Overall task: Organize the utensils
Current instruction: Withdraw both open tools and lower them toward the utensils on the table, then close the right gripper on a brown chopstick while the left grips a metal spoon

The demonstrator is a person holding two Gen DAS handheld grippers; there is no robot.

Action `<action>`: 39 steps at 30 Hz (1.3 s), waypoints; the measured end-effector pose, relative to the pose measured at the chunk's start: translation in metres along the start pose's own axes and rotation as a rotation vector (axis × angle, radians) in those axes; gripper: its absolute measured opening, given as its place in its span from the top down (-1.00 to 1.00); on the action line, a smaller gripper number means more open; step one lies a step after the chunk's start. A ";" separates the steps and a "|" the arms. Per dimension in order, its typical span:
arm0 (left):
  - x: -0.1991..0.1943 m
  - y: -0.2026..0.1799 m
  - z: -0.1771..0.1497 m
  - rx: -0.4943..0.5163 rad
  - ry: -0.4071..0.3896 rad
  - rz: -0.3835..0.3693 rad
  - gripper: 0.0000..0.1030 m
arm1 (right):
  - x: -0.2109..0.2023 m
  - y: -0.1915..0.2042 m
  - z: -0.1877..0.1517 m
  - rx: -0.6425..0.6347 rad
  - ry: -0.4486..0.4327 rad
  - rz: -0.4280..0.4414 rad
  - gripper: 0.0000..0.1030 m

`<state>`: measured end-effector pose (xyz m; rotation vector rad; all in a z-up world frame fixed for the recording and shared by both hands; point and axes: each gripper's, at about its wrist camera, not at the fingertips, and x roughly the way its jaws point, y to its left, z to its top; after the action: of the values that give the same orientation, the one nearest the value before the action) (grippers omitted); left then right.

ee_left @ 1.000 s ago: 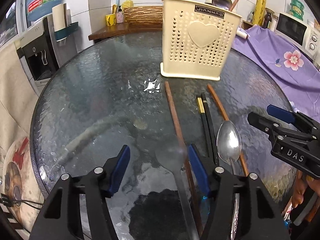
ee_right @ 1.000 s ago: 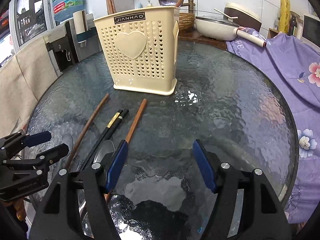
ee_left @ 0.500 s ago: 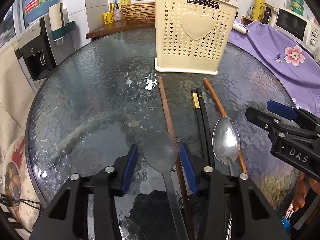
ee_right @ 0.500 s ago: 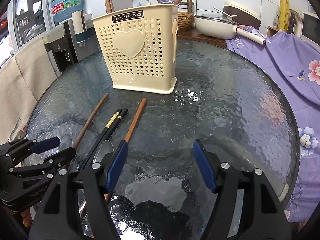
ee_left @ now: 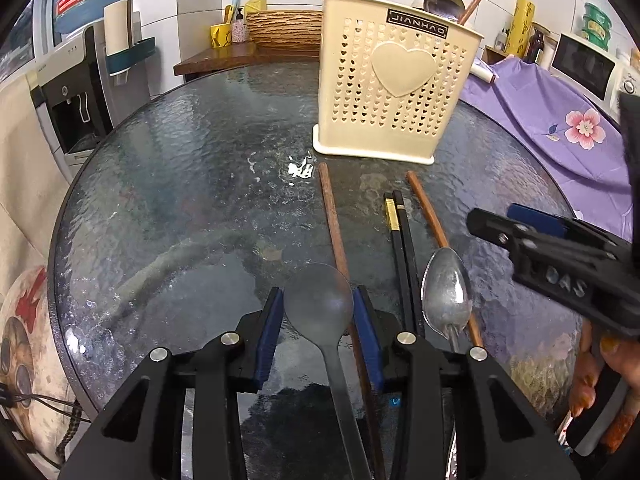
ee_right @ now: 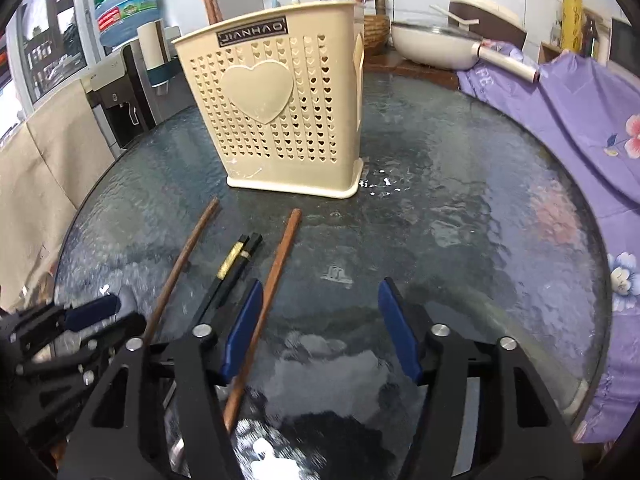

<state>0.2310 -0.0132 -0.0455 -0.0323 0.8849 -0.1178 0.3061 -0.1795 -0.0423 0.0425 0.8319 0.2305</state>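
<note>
A grey spoon [ee_left: 318, 300] lies bowl-forward between the jaws of my left gripper [ee_left: 319, 320]. The jaws are closing and both blue pads meet the bowl's sides. To its right lie a brown chopstick [ee_left: 334, 224], a black chopstick pair [ee_left: 400, 240], a metal spoon [ee_left: 446, 292] and a second brown chopstick [ee_left: 428, 212]. My right gripper [ee_right: 320, 328] is closing with bare glass in the gap; that second brown chopstick [ee_right: 276, 276] runs just inside its left pad, not pinched. The cream holder [ee_right: 280, 112] stands upright behind, with utensils sticking out.
The round glass table [ee_right: 460, 220] ends close on both sides. A purple flowered cloth [ee_right: 580, 112] drapes at the right. A water dispenser [ee_left: 76, 92] stands at the left, and a pan [ee_right: 432, 46] and basket on the counter behind.
The left jaws have narrowed from wide apart to hugging the grey spoon's bowl. The right gripper has slid left toward the brown chopstick and its jaws have drawn in a little.
</note>
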 end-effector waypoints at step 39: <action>0.003 0.017 0.010 -0.016 -0.008 0.002 0.31 | 0.052 0.044 0.026 -0.100 0.107 -0.069 0.86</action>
<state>0.2418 0.0036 -0.0430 -0.0470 0.8775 -0.1081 0.3505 -0.1239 -0.0567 -0.0926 0.9253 0.2101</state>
